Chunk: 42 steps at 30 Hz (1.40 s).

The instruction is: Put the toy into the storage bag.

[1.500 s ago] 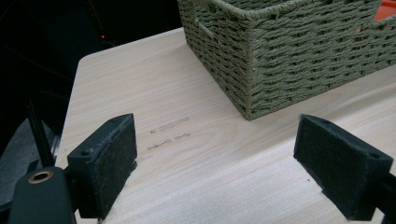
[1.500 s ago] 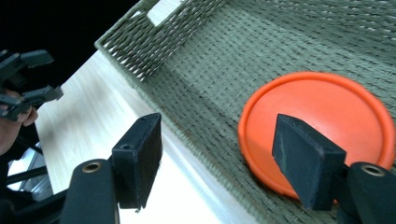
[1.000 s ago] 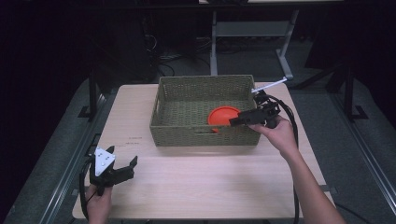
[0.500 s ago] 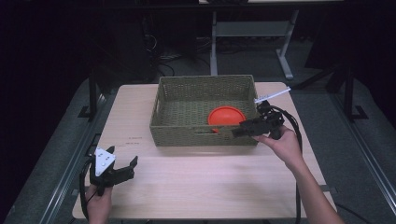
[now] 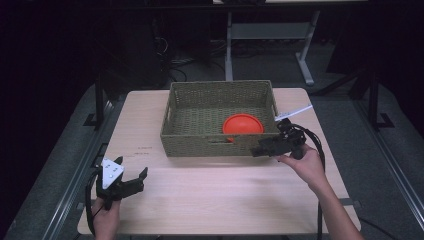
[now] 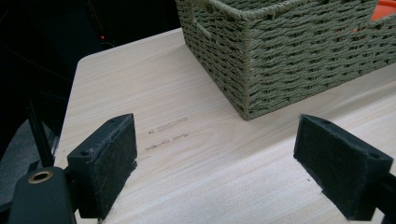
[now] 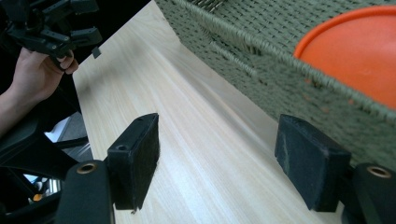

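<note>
While the room stays pitch dark, the pale wood table [image 5: 210, 195] holds a woven basket [image 5: 200, 120] with an orange plate [image 5: 242, 124] inside; both the left gripper [image 5: 131, 181] and the right gripper [image 5: 260, 149] gape wide, empty.

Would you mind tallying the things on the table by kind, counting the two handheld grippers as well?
Woven basket: 1
Orange plate, lying inside the basket: 1
Handheld grippers, the left gripper and the right gripper, both with jaws open and nothing between them: 2
Total: 4
</note>
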Motion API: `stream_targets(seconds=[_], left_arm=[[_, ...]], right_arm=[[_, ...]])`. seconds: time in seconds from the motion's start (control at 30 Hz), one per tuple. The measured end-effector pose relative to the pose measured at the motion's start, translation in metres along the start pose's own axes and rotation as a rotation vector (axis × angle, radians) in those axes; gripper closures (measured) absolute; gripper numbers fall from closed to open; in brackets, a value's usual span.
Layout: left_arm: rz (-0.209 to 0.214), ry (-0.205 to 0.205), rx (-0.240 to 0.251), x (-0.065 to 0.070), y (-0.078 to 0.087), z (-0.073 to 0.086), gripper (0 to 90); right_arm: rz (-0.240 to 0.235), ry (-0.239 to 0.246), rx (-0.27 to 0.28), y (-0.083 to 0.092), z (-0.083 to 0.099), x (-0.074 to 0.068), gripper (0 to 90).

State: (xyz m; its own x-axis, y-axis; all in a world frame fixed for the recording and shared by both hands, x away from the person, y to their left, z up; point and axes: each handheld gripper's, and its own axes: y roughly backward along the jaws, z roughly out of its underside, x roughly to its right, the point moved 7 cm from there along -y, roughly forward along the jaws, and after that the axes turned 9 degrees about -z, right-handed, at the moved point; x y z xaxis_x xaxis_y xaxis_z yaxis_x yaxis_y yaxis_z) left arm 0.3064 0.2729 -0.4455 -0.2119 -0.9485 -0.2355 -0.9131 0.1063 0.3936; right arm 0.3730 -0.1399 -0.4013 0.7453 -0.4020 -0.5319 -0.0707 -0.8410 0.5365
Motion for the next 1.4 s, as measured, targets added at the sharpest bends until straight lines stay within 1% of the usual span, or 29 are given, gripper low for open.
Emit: stream_targets(seconds=[0.1,0.13,0.17,0.23,0.3,0.43,0.47,0.53,0.63,0.7,0.77,0.9,1.07,1.17,1.4], left_arm=[[-0.001,-0.005,0.001,0.000,0.000,0.000,12.8],[0.002,0.004,0.001,0.001,0.000,0.000,12.8],[0.001,0.004,0.001,0.001,0.000,0.000,12.8],[0.002,0.003,0.000,0.001,0.000,0.000,12.8],[0.003,0.005,0.003,0.001,0.000,0.000,12.8],[0.002,0.002,0.002,0.001,0.000,0.000,12.8],[0.003,0.002,0.002,0.001,0.000,0.000,12.8],[0.003,0.003,0.000,0.001,0.000,0.000,12.8],[0.002,0.005,0.001,0.001,0.000,0.000,12.8],[0.003,0.007,0.002,0.002,0.000,0.000,12.8],[0.003,0.006,0.002,0.002,0.000,0.000,12.8],[0.002,0.006,0.001,0.002,-0.001,0.000,12.8],[0.002,0.003,0.002,0.002,-0.001,0.000,12.8],[0.002,0.002,0.000,0.002,-0.001,0.000,12.9],[0.003,0.000,-0.003,0.002,-0.001,0.000,12.8]], right_arm=[[0.001,0.000,-0.003,0.000,0.003,0.001,30.1],[-0.003,0.001,-0.004,-0.001,0.008,0.001,29.8],[-0.009,-0.005,-0.007,-0.001,0.010,0.001,29.8],[-0.011,-0.002,-0.008,-0.001,0.011,0.001,29.9],[-0.013,-0.003,-0.002,-0.002,0.016,0.002,29.6],[-0.015,-0.011,-0.003,-0.002,0.022,0.004,29.4],[-0.016,-0.022,-0.003,-0.002,0.026,0.006,29.3],[-0.014,-0.031,-0.006,-0.003,0.030,0.008,29.0],[-0.014,-0.033,-0.005,-0.002,0.033,0.010,28.9],[-0.012,-0.043,0.001,-0.002,0.037,0.012,28.8],[-0.009,-0.039,0.006,-0.001,0.041,0.015,28.9],[-0.013,-0.049,0.020,0.002,0.049,0.017,28.9],[-0.009,-0.052,0.022,0.004,0.056,0.019,28.7],[-0.006,-0.066,0.024,0.005,0.064,0.023,28.6],[-0.010,-0.080,0.033,0.008,0.074,0.025,28.3]])
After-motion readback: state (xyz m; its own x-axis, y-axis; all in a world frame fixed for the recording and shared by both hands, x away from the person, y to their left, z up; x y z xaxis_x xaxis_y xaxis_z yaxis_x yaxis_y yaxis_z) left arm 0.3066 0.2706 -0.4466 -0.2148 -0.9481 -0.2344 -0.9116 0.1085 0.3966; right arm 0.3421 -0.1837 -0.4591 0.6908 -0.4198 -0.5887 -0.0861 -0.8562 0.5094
